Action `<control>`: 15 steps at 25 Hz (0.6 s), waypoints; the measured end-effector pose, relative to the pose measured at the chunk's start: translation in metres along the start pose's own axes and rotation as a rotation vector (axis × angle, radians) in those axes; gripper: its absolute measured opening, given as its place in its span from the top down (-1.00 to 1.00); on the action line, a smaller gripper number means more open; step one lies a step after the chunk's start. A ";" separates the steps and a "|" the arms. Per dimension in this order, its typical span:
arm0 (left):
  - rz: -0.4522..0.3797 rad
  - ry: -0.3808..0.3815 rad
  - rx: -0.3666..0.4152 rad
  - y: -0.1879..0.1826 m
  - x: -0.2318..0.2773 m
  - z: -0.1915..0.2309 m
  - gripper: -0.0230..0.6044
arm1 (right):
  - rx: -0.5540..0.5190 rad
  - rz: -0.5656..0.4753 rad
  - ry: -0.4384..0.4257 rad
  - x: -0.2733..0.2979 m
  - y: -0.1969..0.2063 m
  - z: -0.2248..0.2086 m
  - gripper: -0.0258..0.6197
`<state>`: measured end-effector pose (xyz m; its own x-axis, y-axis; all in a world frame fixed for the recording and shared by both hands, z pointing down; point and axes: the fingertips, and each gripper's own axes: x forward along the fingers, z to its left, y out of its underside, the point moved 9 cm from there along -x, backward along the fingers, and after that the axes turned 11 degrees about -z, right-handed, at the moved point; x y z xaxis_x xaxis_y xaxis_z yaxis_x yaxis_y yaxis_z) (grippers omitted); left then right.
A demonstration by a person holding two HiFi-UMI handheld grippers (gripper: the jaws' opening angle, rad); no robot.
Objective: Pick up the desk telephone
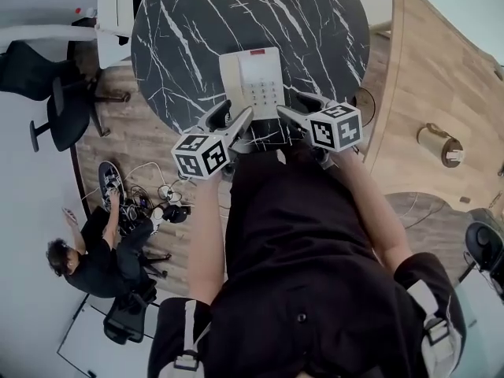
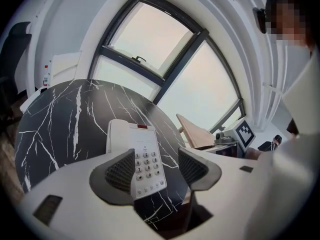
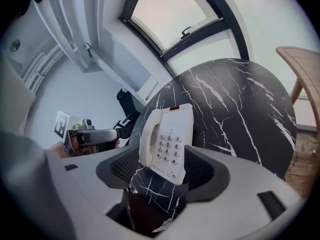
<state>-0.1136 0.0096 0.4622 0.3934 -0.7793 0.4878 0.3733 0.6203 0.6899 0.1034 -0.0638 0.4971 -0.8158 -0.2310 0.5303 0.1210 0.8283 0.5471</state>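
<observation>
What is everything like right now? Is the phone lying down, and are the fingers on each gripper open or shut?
desk telephone: lying flat on the black table, not lifted.
handset: resting in its cradle.
left gripper: open, fingers apart, squeezing nothing.
right gripper: open, fingers apart, squeezing nothing.
window: looks shut.

Head view: above the person, facing steeply down on the bench [image 1: 315,22].
Left gripper view: low, close, along the left hand-held gripper [image 2: 157,170], facing far-right.
Right gripper view: low, close, along the right hand-held gripper [image 3: 162,170], facing far-left.
Shared: desk telephone [image 1: 252,81], near bench edge.
</observation>
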 end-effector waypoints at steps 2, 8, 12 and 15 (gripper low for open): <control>0.010 -0.006 -0.005 0.002 0.004 0.005 0.03 | 0.013 0.001 0.004 0.002 0.001 -0.003 0.02; 0.041 -0.026 -0.018 0.011 0.012 0.023 -0.10 | 0.007 0.018 0.033 0.015 0.011 -0.011 -0.06; 0.089 -0.015 -0.044 0.020 0.019 0.039 -0.17 | -0.006 0.032 0.023 0.027 0.019 -0.012 -0.08; 0.093 -0.011 -0.072 0.023 0.024 0.052 -0.21 | -0.014 0.034 0.024 0.039 0.023 -0.014 -0.12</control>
<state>-0.1392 0.0007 0.5175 0.4203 -0.7190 0.5535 0.3951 0.6942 0.6017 0.0824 -0.0611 0.5392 -0.7973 -0.2147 0.5641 0.1569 0.8287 0.5372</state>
